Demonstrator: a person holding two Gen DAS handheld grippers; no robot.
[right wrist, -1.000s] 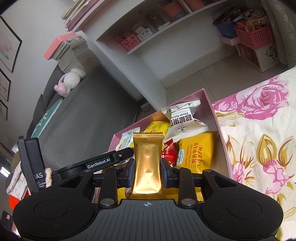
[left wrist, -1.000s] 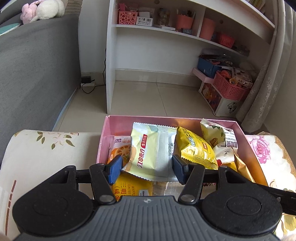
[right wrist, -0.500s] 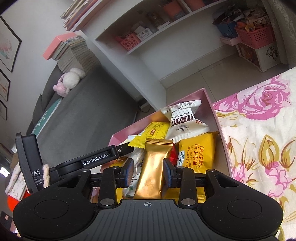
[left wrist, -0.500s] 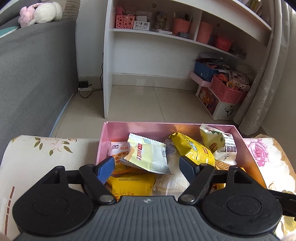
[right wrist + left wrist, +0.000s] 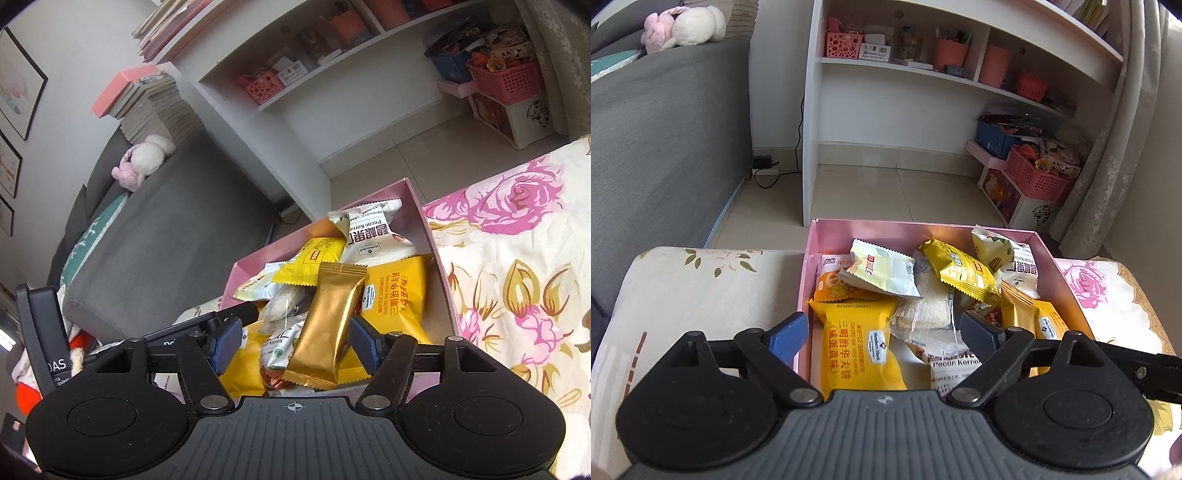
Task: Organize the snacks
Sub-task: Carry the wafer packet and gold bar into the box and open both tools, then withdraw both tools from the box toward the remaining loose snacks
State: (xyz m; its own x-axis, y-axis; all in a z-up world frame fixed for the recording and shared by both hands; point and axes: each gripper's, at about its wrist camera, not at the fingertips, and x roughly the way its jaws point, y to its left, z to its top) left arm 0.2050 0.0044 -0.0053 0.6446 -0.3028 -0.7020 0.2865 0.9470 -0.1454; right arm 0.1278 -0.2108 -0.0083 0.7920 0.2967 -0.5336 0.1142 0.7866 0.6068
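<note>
A pink box [image 5: 827, 230] [image 5: 419, 197] on a floral cushion is piled with several snack packets. My left gripper [image 5: 884, 338] hovers over its near side, jaws opening, with nothing pressed between the pads. A pale green and white packet [image 5: 882, 271] lies loose on the pile beyond it, next to a yellow waffle packet [image 5: 855, 343]. My right gripper [image 5: 299, 341] hangs over the box too, jaws opening. A gold packet [image 5: 328, 321] lies between its pads, resting on the other packets, and neither pad touches it.
The floral cushion [image 5: 698, 280] [image 5: 517, 266] spreads on both sides of the box. Beyond it are a tiled floor, a white shelf unit [image 5: 812, 110] with pink baskets, a grey sofa [image 5: 657, 147] on the left and a curtain [image 5: 1108, 147] on the right.
Both grippers opened and drew back a little. The pale green packet dropped from the left jaws onto the pile. The gold packet slipped out of the right jaws and tilted down onto the snacks.
</note>
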